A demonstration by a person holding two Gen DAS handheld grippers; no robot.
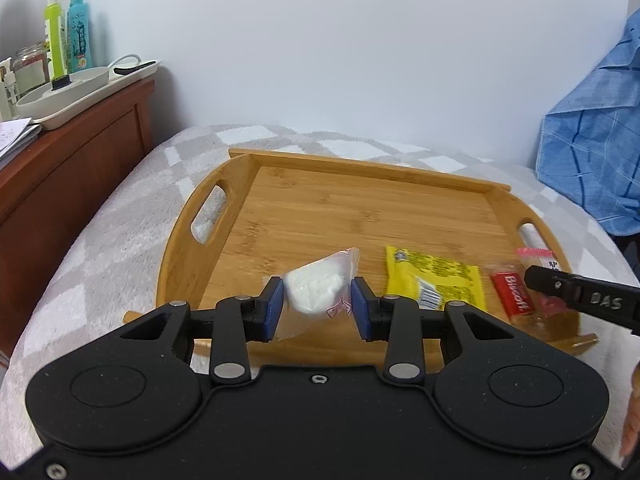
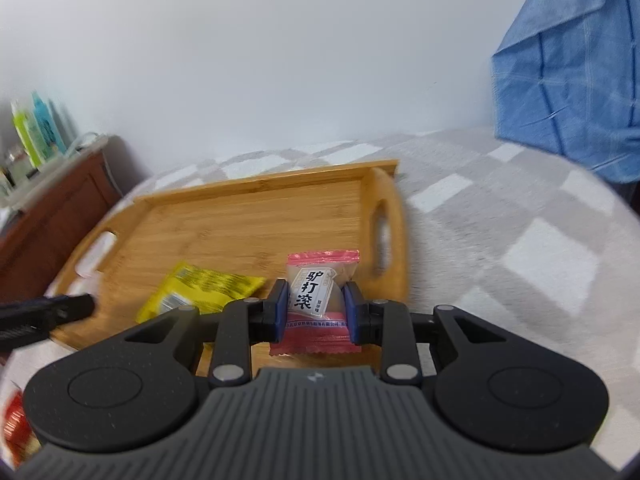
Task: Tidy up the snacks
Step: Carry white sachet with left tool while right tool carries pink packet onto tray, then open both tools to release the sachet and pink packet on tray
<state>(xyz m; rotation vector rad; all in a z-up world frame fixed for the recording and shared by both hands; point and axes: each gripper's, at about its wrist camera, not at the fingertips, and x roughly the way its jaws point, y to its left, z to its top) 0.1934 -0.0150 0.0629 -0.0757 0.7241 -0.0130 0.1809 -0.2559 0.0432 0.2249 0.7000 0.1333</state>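
Observation:
A bamboo tray [image 1: 320, 200] lies on a grey-checked blanket; it also shows in the right wrist view [image 2: 248, 216]. My left gripper [image 1: 318, 308] is shut on a clear packet with a white snack [image 1: 318, 294], held above the tray's near edge. A yellow packet [image 1: 434, 282] and a red Biscoff packet [image 1: 514, 294] lie in the tray. My right gripper [image 2: 316, 312] is shut on a pink-edged snack packet with black characters [image 2: 314, 300], above the tray's right end; its finger [image 1: 576, 298] reaches in from the right in the left wrist view. The yellow packet [image 2: 200, 294] lies to its left.
A wooden cabinet [image 1: 68, 168] at left carries a white tray [image 1: 80, 88] with bottles [image 1: 68, 40]. A blue cloth [image 1: 592, 136] hangs at right over the blanket [image 2: 520, 240]. A red packet [image 2: 14, 424] lies at the lower left of the right wrist view.

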